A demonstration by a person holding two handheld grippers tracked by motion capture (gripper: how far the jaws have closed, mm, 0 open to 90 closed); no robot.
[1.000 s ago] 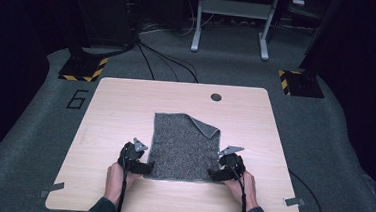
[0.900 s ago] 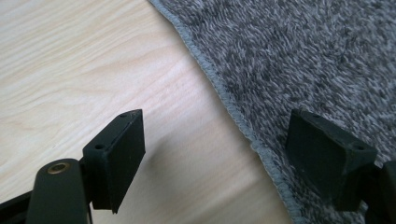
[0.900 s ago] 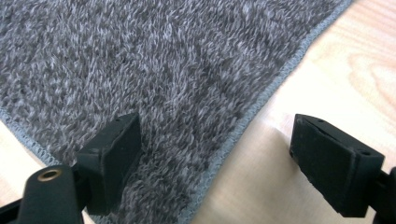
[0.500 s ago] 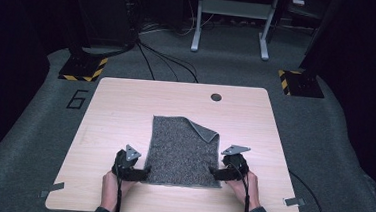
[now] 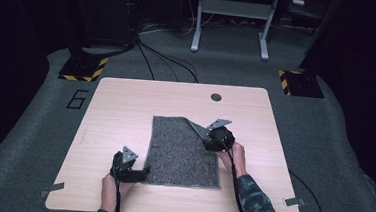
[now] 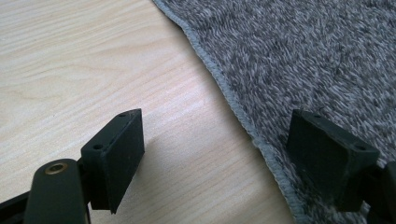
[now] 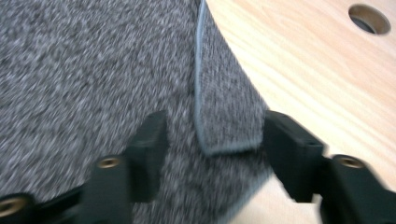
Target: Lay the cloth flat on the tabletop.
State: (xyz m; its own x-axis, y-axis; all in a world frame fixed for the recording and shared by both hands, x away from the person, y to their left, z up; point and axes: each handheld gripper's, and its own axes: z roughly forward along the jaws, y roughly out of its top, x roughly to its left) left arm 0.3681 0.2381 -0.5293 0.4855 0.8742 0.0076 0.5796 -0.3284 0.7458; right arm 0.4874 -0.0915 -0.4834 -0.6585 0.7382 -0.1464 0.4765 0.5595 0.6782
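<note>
A grey flecked cloth [image 5: 182, 153] lies flat on the wooden table [image 5: 121, 106], its far right corner folded over as a small flap [image 5: 198, 129]. My left gripper [image 5: 142, 172] rests at the cloth's near left corner. In the left gripper view it [image 6: 215, 154] stands open astride the hemmed edge, with one jaw over bare wood and the other over the cloth [image 6: 303, 56]. My right gripper [image 5: 206, 139] is at the folded corner. Its jaws [image 7: 215, 140] have just been closing and stand either side of the flap [image 7: 224, 107], apart from it.
A round hole [image 5: 216, 97] sits in the table beyond the cloth, also seen as the hole [image 7: 369, 18] in the right gripper view. Cables, a metal stand [image 5: 232, 19] and yellow-black striped bases [image 5: 83, 68] are on the floor behind. Tape tabs mark the table's front corners.
My right gripper has moved from the cloth's near right corner up to its far right folded corner, and its jaws have narrowed. My left gripper has stayed at the near left corner.
</note>
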